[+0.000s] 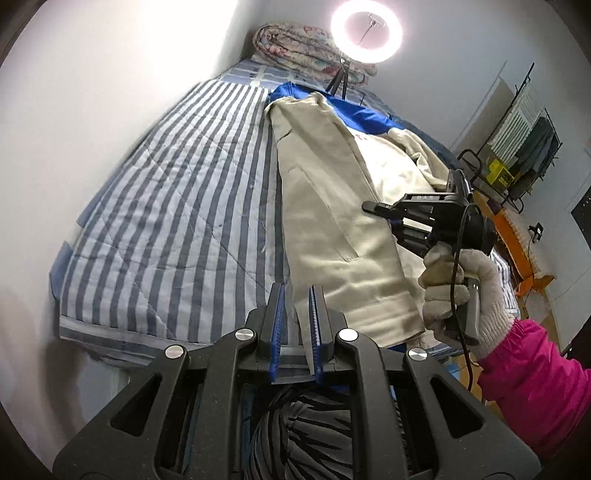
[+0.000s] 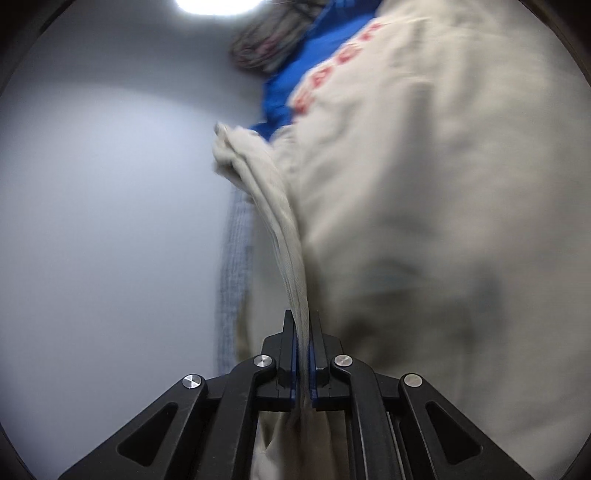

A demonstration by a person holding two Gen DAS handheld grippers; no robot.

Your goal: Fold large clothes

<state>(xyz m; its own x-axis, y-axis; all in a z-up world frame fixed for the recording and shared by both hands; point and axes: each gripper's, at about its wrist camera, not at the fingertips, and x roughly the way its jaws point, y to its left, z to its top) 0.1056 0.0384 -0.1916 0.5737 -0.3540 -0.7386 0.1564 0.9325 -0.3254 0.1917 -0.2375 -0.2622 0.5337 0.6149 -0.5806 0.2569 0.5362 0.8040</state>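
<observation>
A large cream garment with blue parts (image 1: 332, 206) lies along the striped bed, one side folded over its middle. My left gripper (image 1: 297, 295) is at the garment's near hem, its jaws slightly apart with nothing between them. My right gripper (image 1: 373, 206), held in a gloved hand, is over the garment's right side. In the right wrist view the right gripper (image 2: 303, 325) is shut on a cream fold of the garment (image 2: 424, 221), whose red lettering (image 2: 332, 70) and blue part (image 2: 291, 74) show behind.
A blue-and-white striped quilt (image 1: 166, 206) covers the bed against a white wall. A rolled floral blanket (image 1: 295, 44) and a ring light (image 1: 365, 29) stand at the far end. An orange table (image 1: 517, 240) and a rack (image 1: 517, 158) are to the right.
</observation>
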